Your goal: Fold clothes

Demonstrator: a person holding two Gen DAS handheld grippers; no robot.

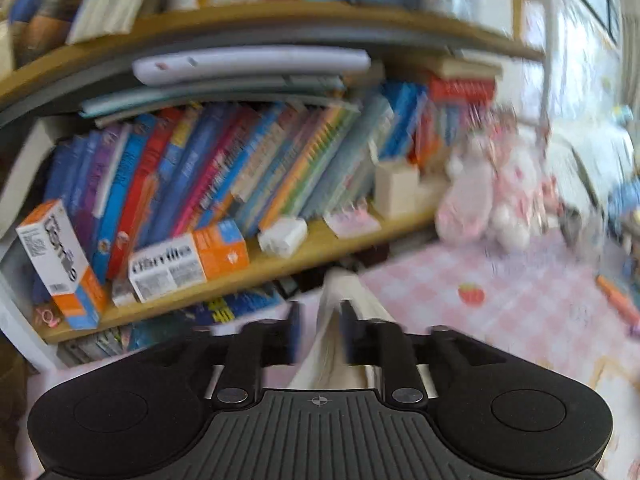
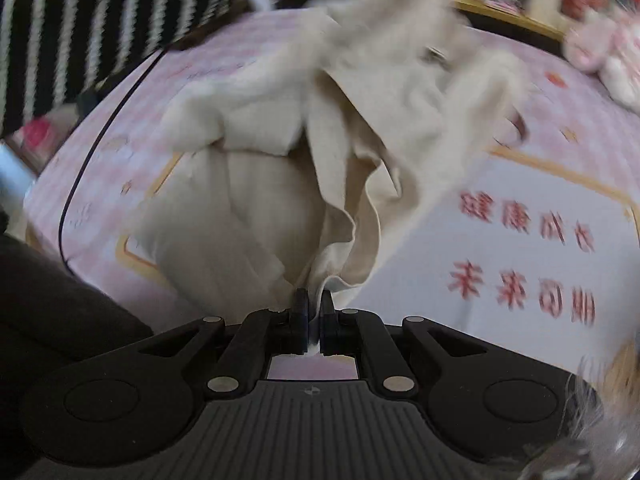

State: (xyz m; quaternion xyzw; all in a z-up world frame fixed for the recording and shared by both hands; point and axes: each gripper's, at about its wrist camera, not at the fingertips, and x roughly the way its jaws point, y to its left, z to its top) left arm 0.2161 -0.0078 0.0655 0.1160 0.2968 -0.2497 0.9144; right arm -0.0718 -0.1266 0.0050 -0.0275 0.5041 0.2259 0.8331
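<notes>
While the cream cloth (image 2: 280,184) hangs at 12 o'clock | right gripper (image 2: 314,304) pinches its edge; left gripper (image 1: 320,316) jaws apart, cloth between, grip unclear

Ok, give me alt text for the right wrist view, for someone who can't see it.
The right gripper is shut on the edge of a cream garment, which rises crumpled and blurred above a pink checked bedcover with red characters. A pink plush toy lies far right; black-and-white striped fabric fills the upper left.
</notes>
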